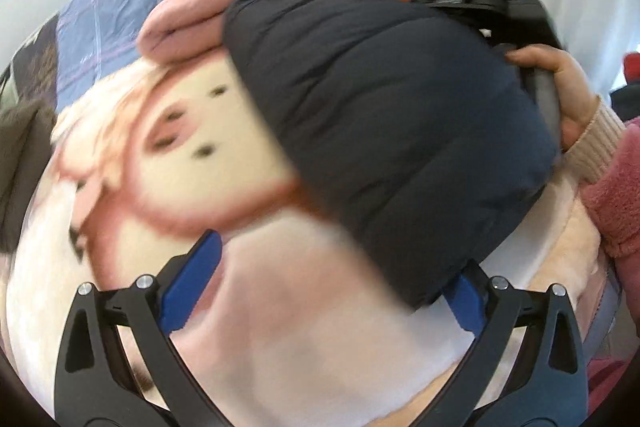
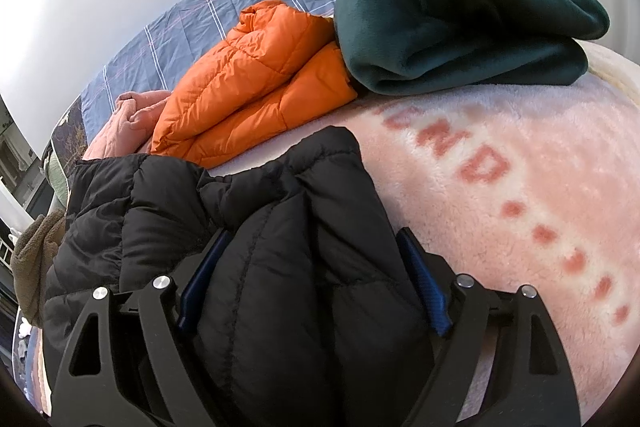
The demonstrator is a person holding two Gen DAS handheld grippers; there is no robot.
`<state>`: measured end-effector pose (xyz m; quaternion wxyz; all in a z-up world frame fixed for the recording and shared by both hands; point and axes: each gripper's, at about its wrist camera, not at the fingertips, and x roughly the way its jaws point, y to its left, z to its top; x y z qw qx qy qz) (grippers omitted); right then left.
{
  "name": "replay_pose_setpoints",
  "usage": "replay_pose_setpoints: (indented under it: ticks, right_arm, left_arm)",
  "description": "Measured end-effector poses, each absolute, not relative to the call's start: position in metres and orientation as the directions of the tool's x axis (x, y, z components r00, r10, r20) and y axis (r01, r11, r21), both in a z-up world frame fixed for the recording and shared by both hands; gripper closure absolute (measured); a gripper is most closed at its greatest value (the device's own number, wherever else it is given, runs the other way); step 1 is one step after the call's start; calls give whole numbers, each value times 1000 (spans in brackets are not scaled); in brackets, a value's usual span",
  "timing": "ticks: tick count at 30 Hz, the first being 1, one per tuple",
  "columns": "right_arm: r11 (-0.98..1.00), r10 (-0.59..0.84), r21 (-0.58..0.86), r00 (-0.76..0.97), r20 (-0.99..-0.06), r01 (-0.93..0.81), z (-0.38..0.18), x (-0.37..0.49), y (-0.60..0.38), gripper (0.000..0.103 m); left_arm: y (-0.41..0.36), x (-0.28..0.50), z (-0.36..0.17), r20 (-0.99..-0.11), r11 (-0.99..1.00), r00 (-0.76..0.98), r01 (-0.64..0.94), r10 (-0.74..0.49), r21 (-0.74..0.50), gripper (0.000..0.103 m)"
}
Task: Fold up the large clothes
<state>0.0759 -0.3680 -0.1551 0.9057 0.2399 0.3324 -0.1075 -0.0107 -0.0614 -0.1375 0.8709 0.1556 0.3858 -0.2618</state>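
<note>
Black puffer jacket (image 2: 256, 235), bunched on the pink fleece blanket (image 2: 520, 187) covering the bed.
Left to right: left tool (image 1: 320, 287) spread open, the jacket's edge against one blue pad, nothing pinched; right tool (image 2: 312, 287) set wide astride a quilted fold, pads apparently not pressing. Judged light, soft, springy, slippery-shelled; best taken at a seam or hem. Orange jacket (image 2: 256, 79) and green fleece (image 2: 460, 19) lie behind.

I'm seeing the left wrist view smearing: the blanket (image 1: 168, 131) print is blurring, and the black jacket (image 1: 380, 115) is hiding my left gripper's (image 1: 328, 287) right pad. In the right view, the jacket is covering the right gripper's (image 2: 316, 291) lower jaws.
</note>
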Motion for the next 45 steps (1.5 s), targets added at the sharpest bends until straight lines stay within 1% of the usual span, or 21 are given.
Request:
replay_pose_setpoints:
  ticks: [3,6,7,10,13,15,16,17,19,20,24,27,28,32,33,35,36,37,38,41,45]
  right_arm:
    - [861,-33,366,756,-653,354,-155,76,-368,20]
    - [861,-30,368,758,-652,351,-155,76,-368,20]
    - [861,-28,370,758,-651,349,-155,76,-368,20]
    - [866,-25,364,755,-655,344,-155,78,-365,17]
    - [861,-19,373,757,-653,345,-156,77,-367,17]
    - [860,-18,376,758,-652,345,-156,77,-367,17]
    - [860,-19,376,758,-652,345,-156,77,-367,17]
    - [860,-19,376,758,-652,345,-156,77,-367,17]
    - [860,-19,376,758,-651,345,-156,77,-368,17]
    - [860,-19,376,759,-651,344,-155,77,-368,17]
    - [859,-17,380,760,-650,344,-155,77,-368,17]
    - [859,-18,379,760,-650,344,-156,76,-369,17]
    - [859,-18,379,760,-650,344,-155,76,-369,17]
    - [859,-18,379,760,-650,344,-156,76,-369,17]
    - [859,-17,380,760,-650,344,-156,76,-369,17]
    - [853,-12,389,759,-651,347,-156,77,-370,17]
    - [846,-2,403,758,-652,349,-156,77,-372,16]
    - [842,5,411,756,-654,350,-157,78,-374,15]
    - [846,2,401,750,-661,352,-157,80,-373,14]
    - [853,-6,387,749,-662,350,-157,80,-370,14]
    - [854,-1,392,754,-657,343,-157,79,-371,14]
  left_arm:
    - [-80,-7,-132,-728,807,596,582,-338,102,2]
    - [-74,0,-138,-736,832,627,530,-254,164,2]
    - [-65,2,-141,-745,838,619,524,-250,153,2]
    - [-36,6,-143,-779,848,543,529,-312,29,2]
    - [-33,-4,-141,-798,828,514,560,-313,36,2]
    - [-20,-11,-133,-813,803,455,595,-365,-28,5]
    - [-15,-13,-127,-813,794,429,605,-393,-65,12]
    - [-9,-12,-119,-807,784,409,611,-427,-105,22]
    - [2,-4,-95,-767,784,429,603,-478,-152,32]
    - [4,2,-83,-739,787,459,598,-493,-154,32]
    - [-20,51,-47,-621,795,588,600,-518,-96,32]
    - [-61,93,-36,-591,772,595,632,-545,-75,33]
    - [-76,106,-34,-583,773,610,632,-537,-51,38]
    - [-123,159,-37,-614,779,609,627,-502,-15,43]
    - [-134,177,-47,-637,794,621,607,-457,22,43]
    - [-144,209,-80,-699,816,632,565,-334,121,36]
    - [-143,225,-108,-725,815,616,564,-308,133,34]
    - [-133,237,-123,-739,837,587,544,-330,59,33]
    - [-129,241,-125,-744,849,578,528,-335,28,34]
    - [-135,232,-127,-731,832,616,540,-292,123,34]
    - [-130,228,-125,-727,831,612,546,-313,102,34]
